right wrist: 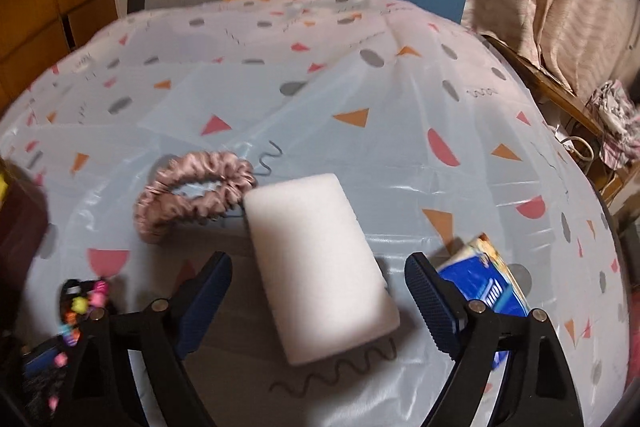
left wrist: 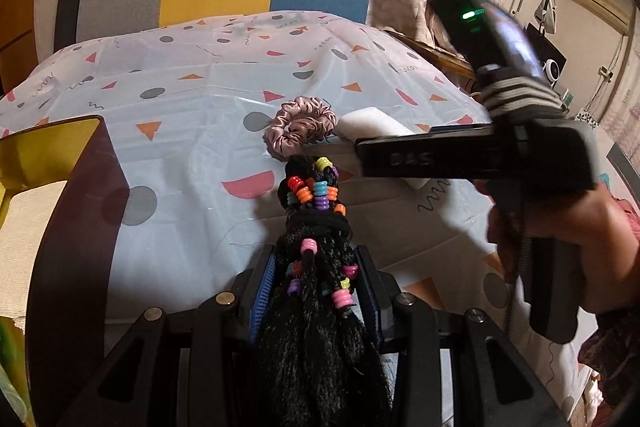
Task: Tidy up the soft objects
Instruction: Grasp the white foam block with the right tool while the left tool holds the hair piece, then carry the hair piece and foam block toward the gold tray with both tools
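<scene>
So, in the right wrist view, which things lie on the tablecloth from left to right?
Beaded black hairpiece → pink scrunchie → white sponge block → blue packet, partly behind the right pad.

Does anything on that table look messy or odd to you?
Nothing is spilled or broken. The tablecloth is creased, and the pink scrunchie lies touching the white sponge, which lies at an angle.

Left wrist view: embossed letters "DAS" legible on the black bar of the right claw (left wrist: 432, 159); characters after them blurred. Right wrist view: blue packet (right wrist: 484, 287) on the tabletop carries white lettering, too blurred and cut off to read
</scene>
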Motion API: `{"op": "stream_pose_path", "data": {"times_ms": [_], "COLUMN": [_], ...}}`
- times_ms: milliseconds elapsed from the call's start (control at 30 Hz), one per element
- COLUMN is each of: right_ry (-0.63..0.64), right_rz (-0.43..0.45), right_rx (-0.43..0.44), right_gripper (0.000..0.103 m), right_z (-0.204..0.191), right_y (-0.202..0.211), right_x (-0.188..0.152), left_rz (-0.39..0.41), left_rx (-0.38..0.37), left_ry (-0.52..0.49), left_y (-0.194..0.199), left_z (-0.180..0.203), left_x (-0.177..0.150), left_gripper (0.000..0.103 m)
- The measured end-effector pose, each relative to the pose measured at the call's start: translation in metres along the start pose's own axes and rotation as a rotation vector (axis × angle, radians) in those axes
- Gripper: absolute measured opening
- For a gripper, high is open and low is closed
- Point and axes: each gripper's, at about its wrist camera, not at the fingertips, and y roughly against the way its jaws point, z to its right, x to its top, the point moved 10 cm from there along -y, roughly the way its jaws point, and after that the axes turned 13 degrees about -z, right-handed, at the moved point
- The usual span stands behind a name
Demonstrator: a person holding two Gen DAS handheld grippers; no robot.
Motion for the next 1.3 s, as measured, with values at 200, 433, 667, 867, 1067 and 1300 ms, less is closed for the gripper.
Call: {"op": "stream_pose_path", "data": {"times_ms": [200, 433, 667, 867, 1067, 1300], "right_ry": [-0.092, -0.156, -0.308, -0.401, -0.477, -0.468], "right_rz": [0.005, 0.017, 0.075, 0.164, 0.185, 0.187], "right_rx": [0.092, 0.129, 0.194, 0.164, 0.15, 0.135], "right_gripper": [0.074, 0.066, 0.065, 0.065, 0.065, 0.065], "right_z": [0.006, 0.004, 0.009, 0.012, 0.026, 0.025], "right_y": [-0.009, 0.009, 0.046, 0.063, 0.061, 0.059], "right_x": [-0.001, -0.03, -0.09, -0.126, -0.131, -0.129], "left_rz": [0.001, 0.002, 0.002, 0.023, 0.048, 0.098], "left_rx": [0.002, -0.001, 0.0, 0.014, -0.04, -0.137], "left_ry": [-0.008, -0.007, -0.007, 0.006, -0.013, -0.019], "left_y": [-0.001, -0.001, -0.001, 0.006, 0.036, 0.094], "left_z": [0.002, 0.002, 0.001, -0.001, 0.012, 0.025], "left_x": [0.0, 0.0, 0.0, 0.001, 0.001, -0.009], "left_gripper": [0.038, 0.038, 0.038, 0.037, 0.037, 0.037]}}
